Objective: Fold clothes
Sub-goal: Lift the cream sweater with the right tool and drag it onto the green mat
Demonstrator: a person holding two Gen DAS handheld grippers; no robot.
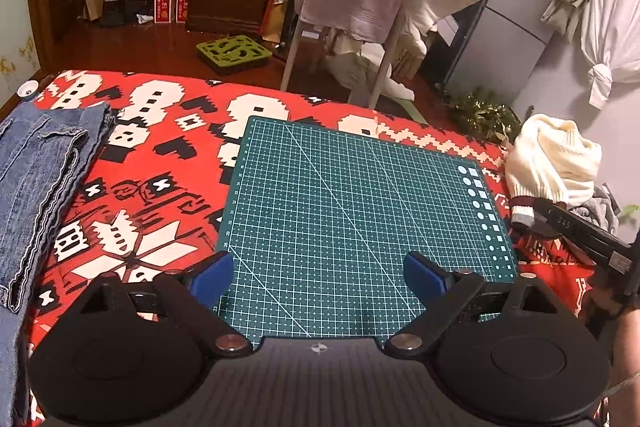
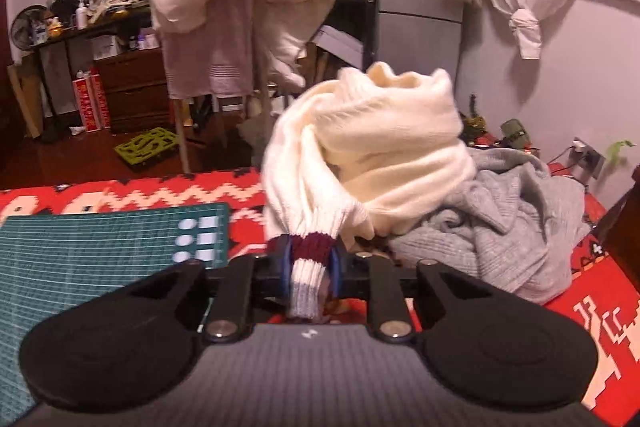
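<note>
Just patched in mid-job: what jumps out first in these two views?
The cream sweater, bunched up at the mat's right edge, its striped cuff pinched in the right gripper. The green cutting mat lies bare in the middle of the red patterned blanket, with the left gripper open above its near edge. Folded jeans lie at far left, and a grey garment sits heaped behind the sweater.

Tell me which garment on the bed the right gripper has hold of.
The cream sweater: the right gripper is shut on its striped cuff. The grey garment lies beside it untouched, and the jeans lie on the far left.
</note>
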